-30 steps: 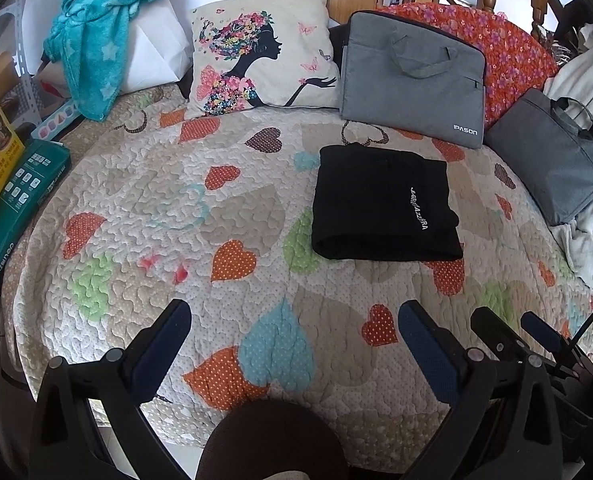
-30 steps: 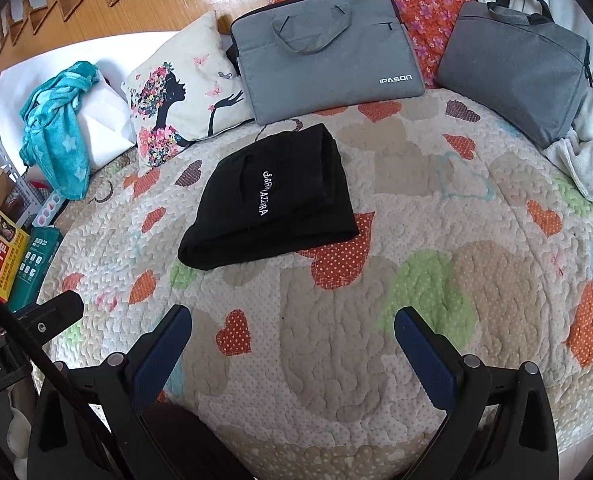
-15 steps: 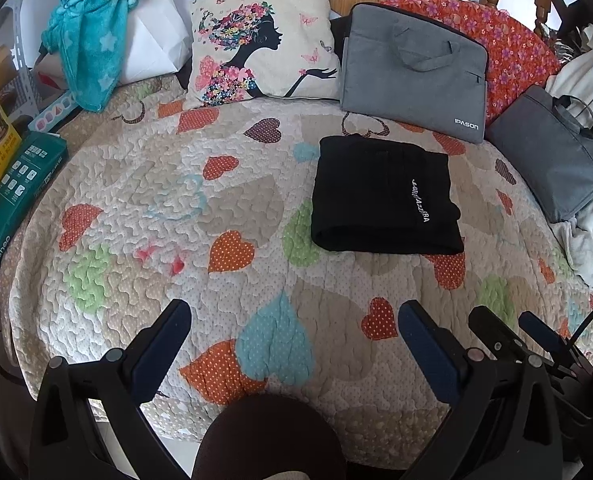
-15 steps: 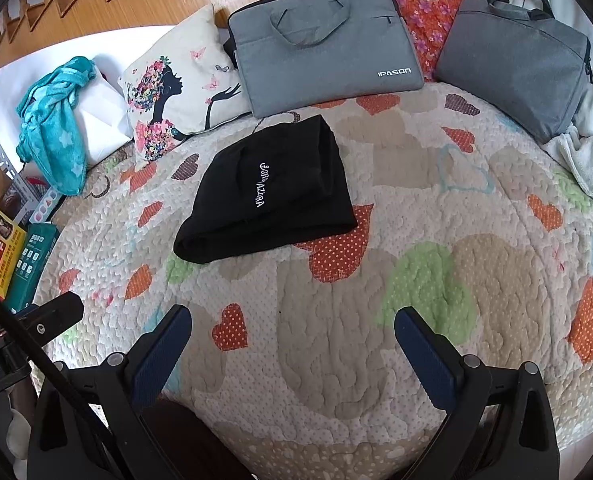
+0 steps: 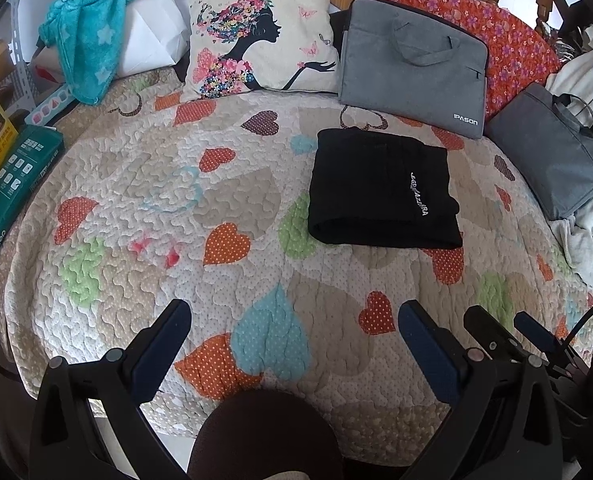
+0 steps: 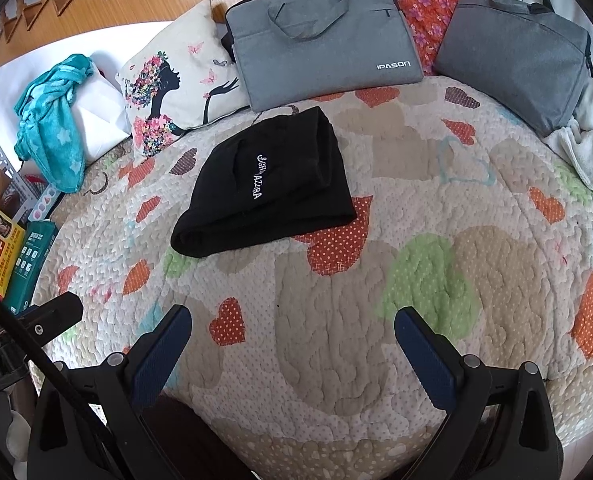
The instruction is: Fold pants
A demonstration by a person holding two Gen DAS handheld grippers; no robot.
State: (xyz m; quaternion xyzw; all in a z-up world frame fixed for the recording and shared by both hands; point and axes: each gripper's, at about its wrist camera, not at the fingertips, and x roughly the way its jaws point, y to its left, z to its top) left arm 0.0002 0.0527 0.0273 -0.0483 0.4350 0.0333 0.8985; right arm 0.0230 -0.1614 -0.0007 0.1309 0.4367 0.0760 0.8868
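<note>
The black pants (image 5: 380, 192) lie folded into a compact rectangle on the heart-patterned quilt (image 5: 156, 208), white lettering on top. They also show in the right wrist view (image 6: 268, 184), left of centre. My left gripper (image 5: 294, 320) is open and empty, held well back over the quilt's near edge. My right gripper (image 6: 292, 322) is open and empty too, also back from the pants. Part of the right gripper's body shows at the lower right of the left wrist view.
Behind the pants lean a grey IPASON laptop bag (image 5: 412, 64), a second grey bag (image 5: 552, 160) and a printed pillow (image 5: 256, 40). A teal towel (image 5: 92, 28) lies on white bedding. Boxes (image 5: 12, 184) stand at the left edge. White cloth (image 6: 584, 152) lies right.
Both grippers have drawn slightly back and up from the bed, so the pants sit a little farther away. The pants have not moved. Both grippers stay open.
</note>
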